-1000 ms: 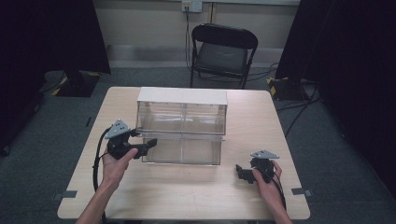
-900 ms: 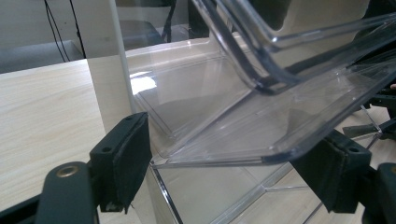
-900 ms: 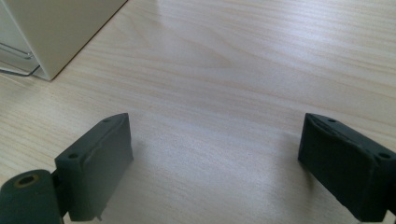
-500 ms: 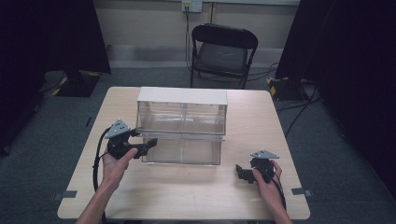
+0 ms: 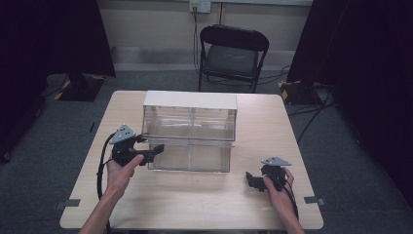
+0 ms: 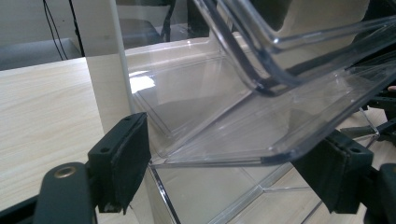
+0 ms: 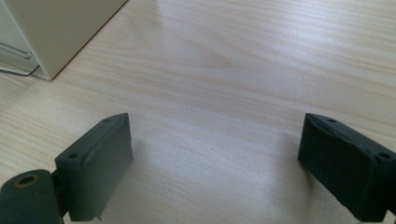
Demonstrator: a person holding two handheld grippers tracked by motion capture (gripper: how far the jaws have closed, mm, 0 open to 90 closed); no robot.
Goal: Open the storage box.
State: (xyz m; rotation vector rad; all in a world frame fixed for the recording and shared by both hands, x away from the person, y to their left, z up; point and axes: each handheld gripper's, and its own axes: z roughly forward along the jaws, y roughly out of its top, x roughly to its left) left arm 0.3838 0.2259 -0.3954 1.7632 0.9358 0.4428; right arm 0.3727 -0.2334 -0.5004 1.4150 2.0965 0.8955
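A small cabinet (image 5: 190,100) with a white top and clear plastic drawers stands mid-table. Its lower drawer (image 5: 190,158) is pulled out toward me. My left gripper (image 5: 155,150) is at that drawer's left front corner. In the left gripper view it (image 6: 229,168) is open, and the clear drawer (image 6: 280,116) runs between the two wide-apart jaws, next to the cabinet's white side wall (image 6: 105,88). My right gripper (image 5: 251,180) rests low at the front right of the table, apart from the cabinet. It (image 7: 215,163) is open over bare wood, with the cabinet's corner (image 7: 56,28) at upper left.
The light wooden table (image 5: 272,122) has bare surface on both sides of the cabinet and along the front edge. A black folding chair (image 5: 233,53) stands beyond the far edge. Cables trail on the floor at the right.
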